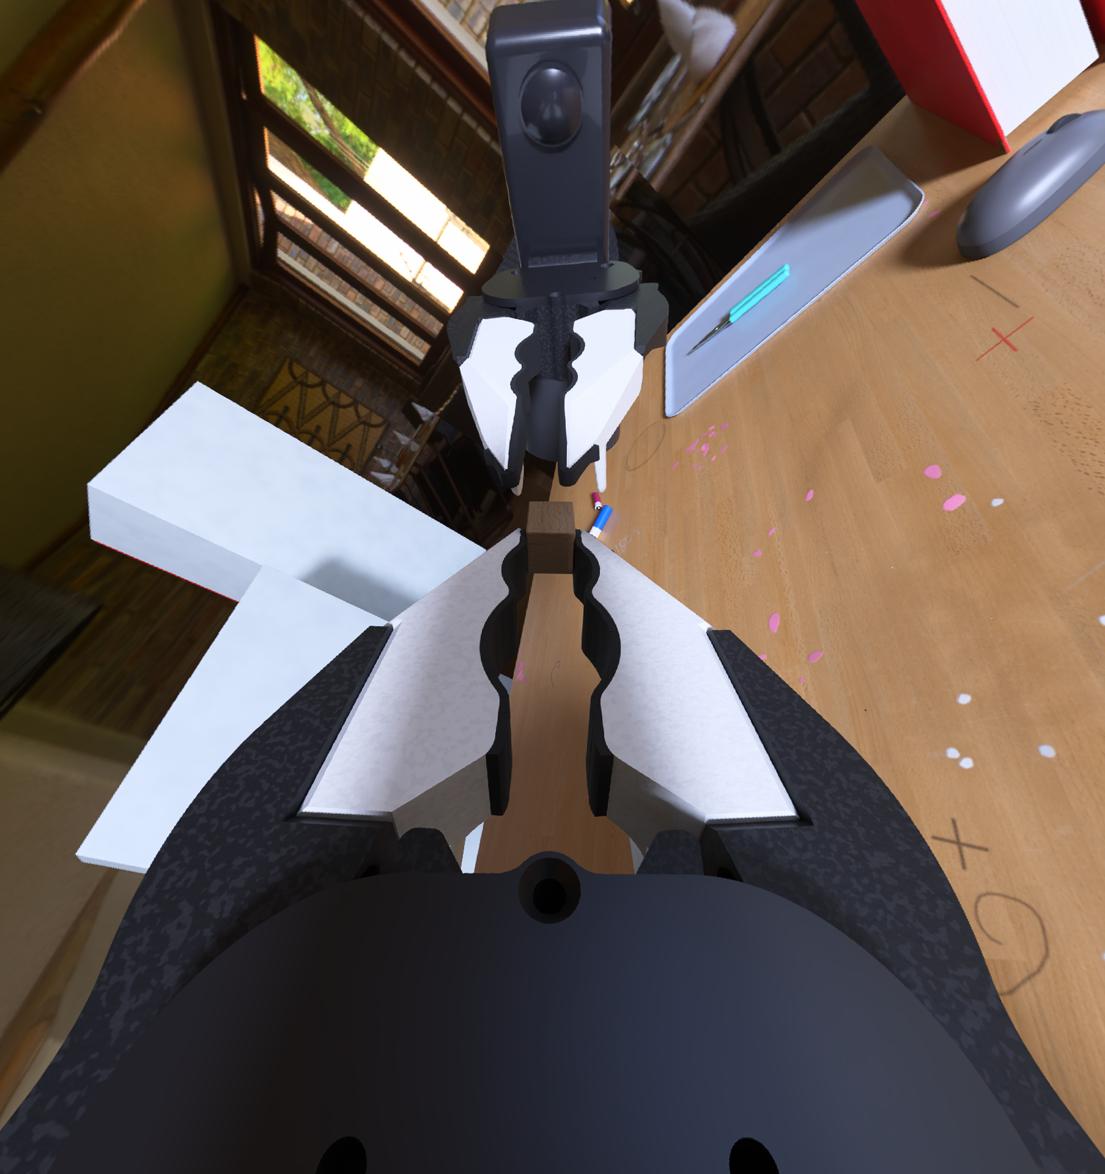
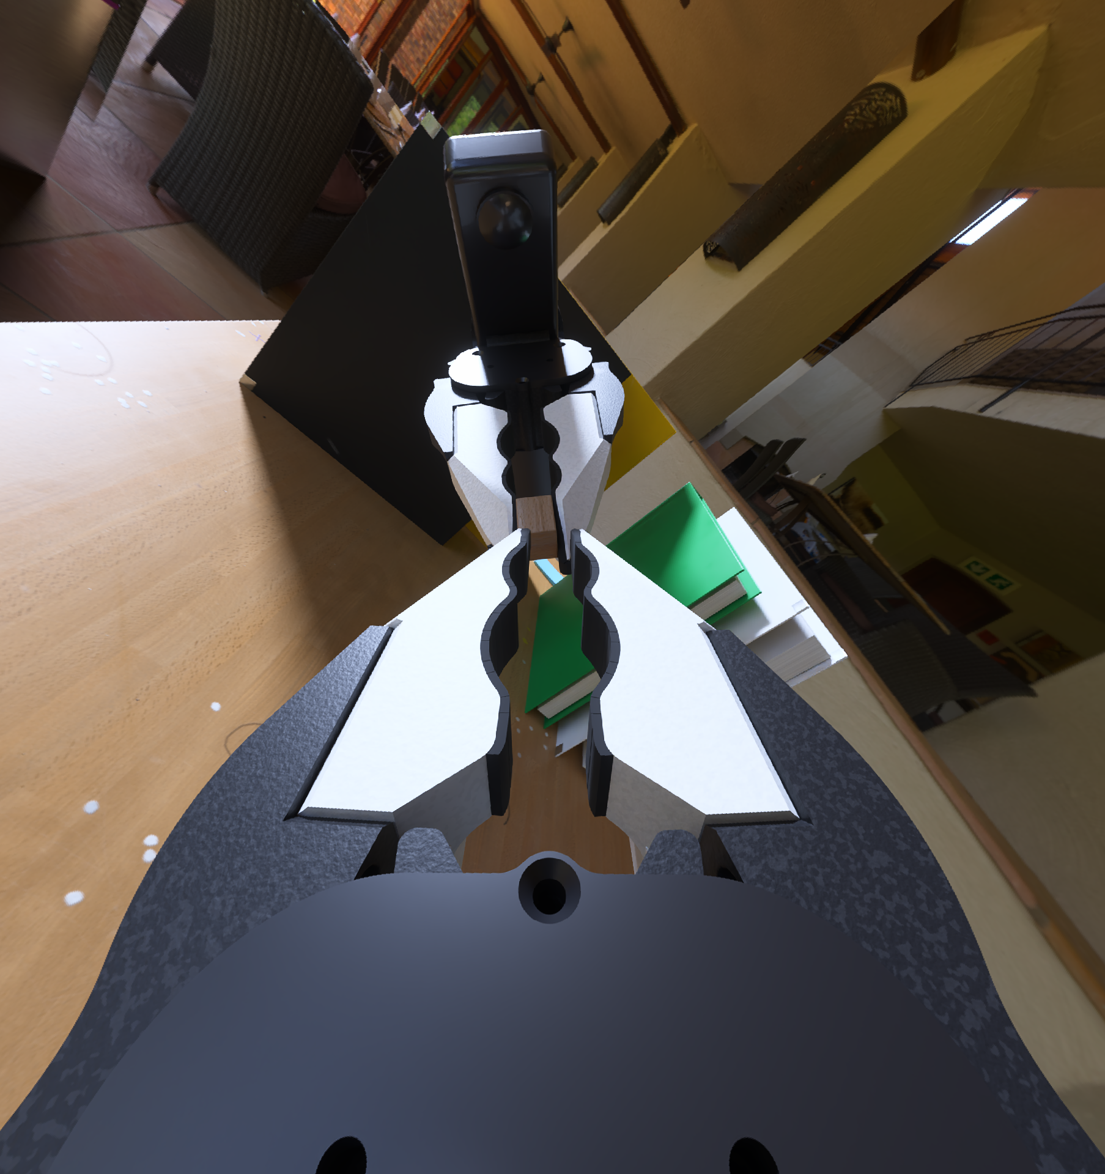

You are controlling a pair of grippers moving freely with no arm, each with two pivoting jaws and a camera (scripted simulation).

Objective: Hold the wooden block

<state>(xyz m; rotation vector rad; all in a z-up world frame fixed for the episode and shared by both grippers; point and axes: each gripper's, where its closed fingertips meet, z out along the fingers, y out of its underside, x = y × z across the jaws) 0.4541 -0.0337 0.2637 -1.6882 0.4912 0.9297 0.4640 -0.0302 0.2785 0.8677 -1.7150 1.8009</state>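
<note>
Left gripper: black-and-white two-finger claw, clenched on the small square-ended wooden block at its very fingertips. Block held clear above the light wooden tabletop, nothing under it.

Right gripper: faces the left one head-on from 12 o'clock, tips just beyond the block's far end. In the right wrist view its own fingertips stand narrowly apart, nothing between them; the block sits just past them, pinched in the opposing claw. Contact with the block: cannot tell.

Left wrist view, surroundings:
- 2 o'clock: flat grey tray carrying a teal-handled pointed tool.
- Further toward 1 o'clock: grey computer mouse, red-and-white upright panel.
- Just beside the block at 1 o'clock: small blue-and-white marker on the table.
- 9 o'clock: white L-shaped slab.

Right wrist view: green hardcover book on white stacked paper at 3 o'clock; black panel at 11 o'clock.
</note>
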